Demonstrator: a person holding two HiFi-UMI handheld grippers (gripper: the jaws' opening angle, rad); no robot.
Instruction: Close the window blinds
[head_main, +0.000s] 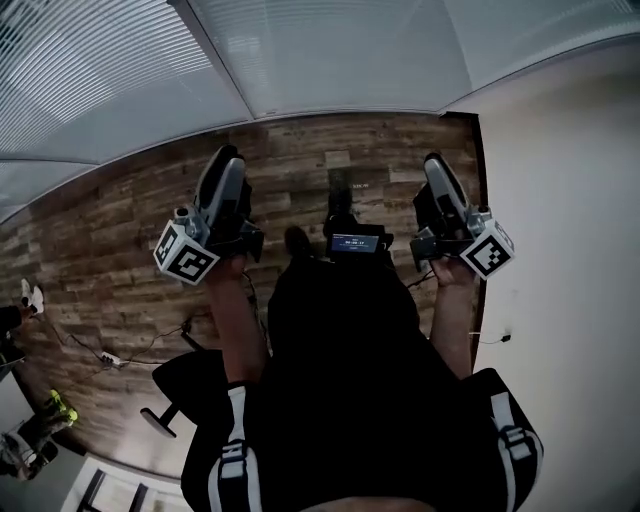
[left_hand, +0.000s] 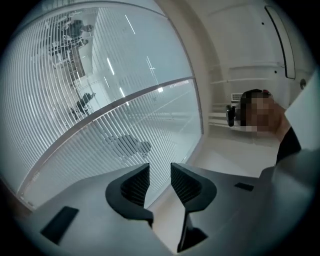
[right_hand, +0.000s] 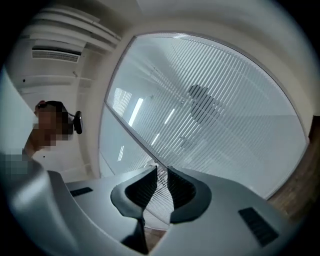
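Slatted white window blinds (head_main: 330, 50) run along the glass wall ahead, with their slats tilted partly apart. They fill the left gripper view as blinds (left_hand: 100, 100) and the right gripper view as blinds (right_hand: 225, 115). My left gripper (head_main: 228, 158) is held up in front of me and points at the window; its jaws (left_hand: 160, 172) stand apart with nothing between them. My right gripper (head_main: 436, 162) is at the same height, well short of the blinds, and its jaws (right_hand: 161, 172) also stand apart and empty. No cord or wand shows in any view.
A wood-plank floor (head_main: 120, 270) lies below. A white wall (head_main: 570, 250) closes in the right side. An office chair base (head_main: 165, 415) and a cable with a plug strip (head_main: 108, 357) sit at the lower left. Someone's shoes (head_main: 30, 295) show at the left edge.
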